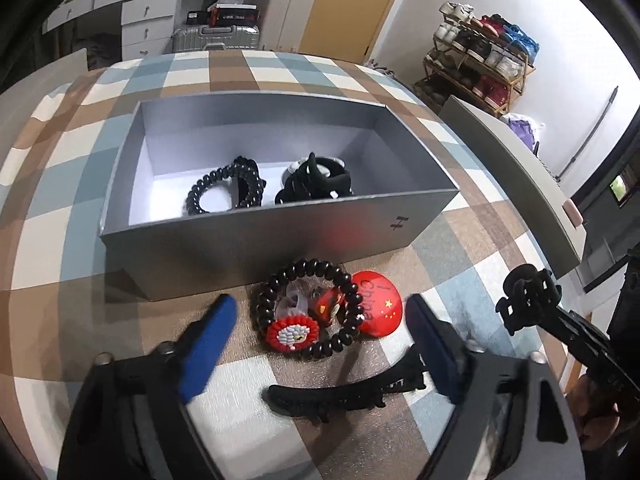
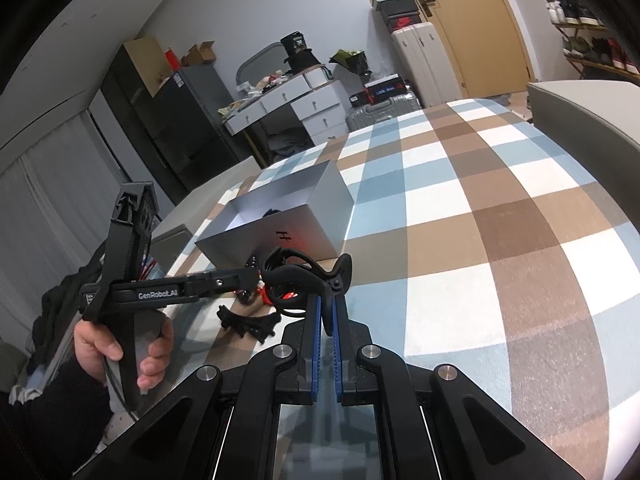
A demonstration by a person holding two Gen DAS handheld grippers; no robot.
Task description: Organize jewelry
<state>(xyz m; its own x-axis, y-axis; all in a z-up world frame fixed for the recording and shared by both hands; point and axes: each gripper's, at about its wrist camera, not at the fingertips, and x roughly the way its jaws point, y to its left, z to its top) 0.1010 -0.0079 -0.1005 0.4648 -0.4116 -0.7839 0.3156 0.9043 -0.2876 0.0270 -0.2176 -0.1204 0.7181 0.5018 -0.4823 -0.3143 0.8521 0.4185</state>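
A grey open box (image 1: 256,236) stands on the checked tablecloth and holds a black spiral hair tie (image 1: 224,192) and a black claw clip (image 1: 316,184). In front of it lie a black bead bracelet (image 1: 308,312) around small red charms, a red round badge (image 1: 376,304) and a long black hair clip (image 1: 344,396). My left gripper (image 1: 320,320) is open just above the bracelet. My right gripper (image 2: 328,300) is shut on a black claw clip (image 2: 296,276), held above the table right of the box (image 2: 280,220); it also shows in the left wrist view (image 1: 528,292).
A grey box lid (image 1: 516,176) lies at the table's right edge. A shoe rack (image 1: 476,52), suitcases (image 1: 216,36) and white drawers (image 1: 144,16) stand beyond the table. The person's left hand (image 2: 120,352) holds the left gripper's handle.
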